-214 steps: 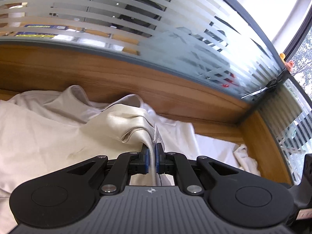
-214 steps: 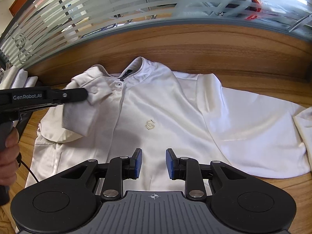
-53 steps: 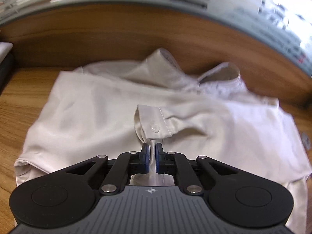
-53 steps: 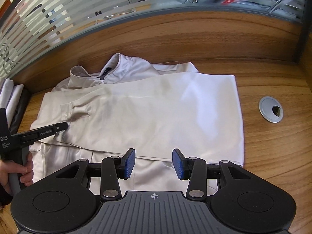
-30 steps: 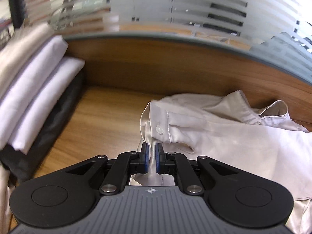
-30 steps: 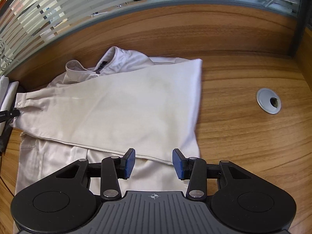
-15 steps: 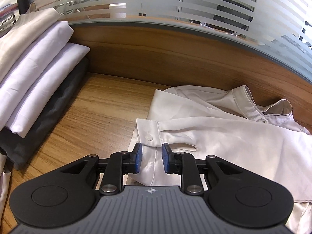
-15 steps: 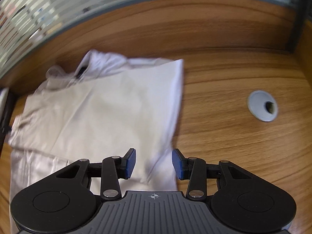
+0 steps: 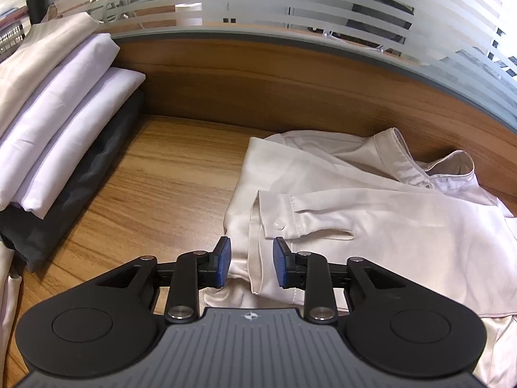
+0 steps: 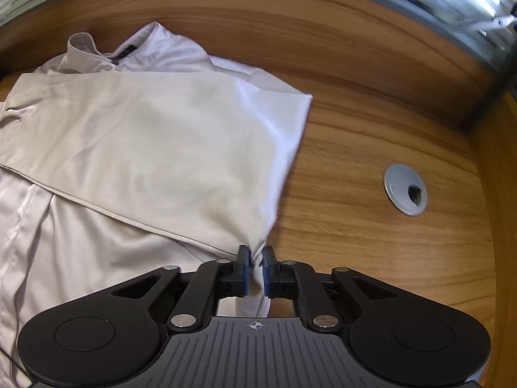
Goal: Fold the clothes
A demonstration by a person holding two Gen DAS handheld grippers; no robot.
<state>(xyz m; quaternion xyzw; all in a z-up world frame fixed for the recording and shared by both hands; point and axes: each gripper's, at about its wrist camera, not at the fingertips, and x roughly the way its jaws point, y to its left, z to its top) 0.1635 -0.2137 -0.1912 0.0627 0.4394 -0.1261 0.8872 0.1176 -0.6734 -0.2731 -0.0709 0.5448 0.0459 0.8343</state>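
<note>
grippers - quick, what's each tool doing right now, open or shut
Left tool: open, holding nothing, sleeve cuff lying between its pads.
Right tool: shut on the shirt edge.

No readable text, label, brand name or number in either wrist view. Only sign present: a small white crosshair-in-circle mark moulded on the grey ribbed body of the left gripper (image 9: 251,265), and the same mark on the right gripper (image 10: 255,270). The dark tag inside the collar of the shirt (image 10: 155,135) is too small and blurred to read, and the coloured patches behind the striped glass (image 9: 290,3) cannot be made out as lettering.
</note>
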